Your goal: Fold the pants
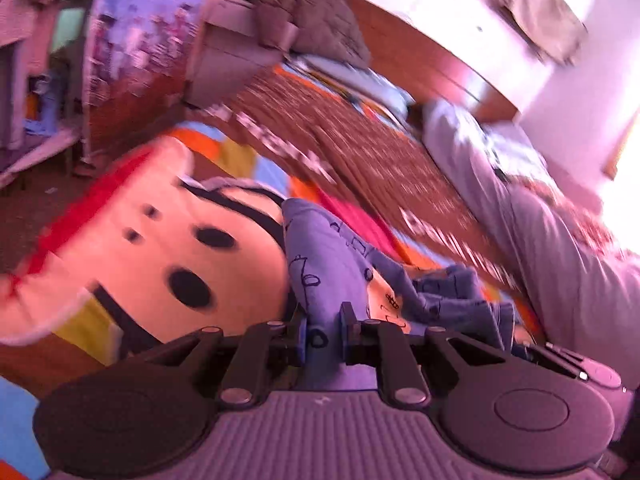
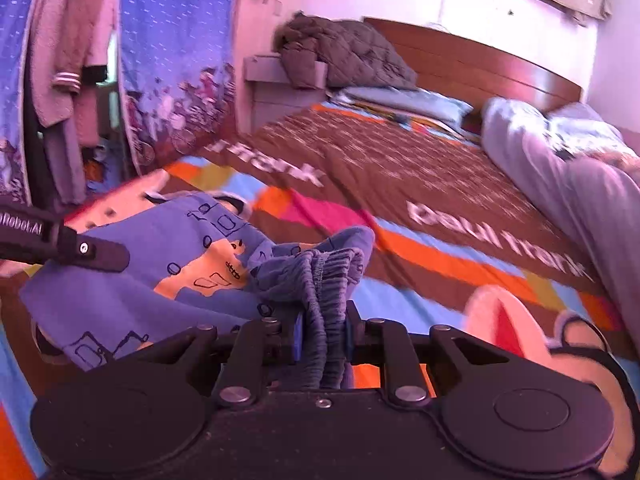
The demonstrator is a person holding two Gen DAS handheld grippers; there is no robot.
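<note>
Pants (image 2: 168,280) hang between both claws above the bed (image 2: 400,184). The right claw (image 2: 322,340) is clamped on the gathered waistband (image 2: 324,280), the left claw (image 1: 323,332) on plain cloth, probably to spread them.

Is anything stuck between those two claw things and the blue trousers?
No. The left gripper and the right gripper are each already shut directly on the blue printed pants, with cloth pinched between the fingers; the right holds the elastic waistband.

We stand in a home bedroom: a bed (image 2: 400,184) with wooden headboard (image 2: 480,64), pillow (image 2: 416,102) and bright patterned blanket, a quilted jacket (image 2: 344,52) on the nightstand (image 2: 276,88), clothes (image 2: 64,40) hanging beside a curtain (image 2: 176,60).
</note>
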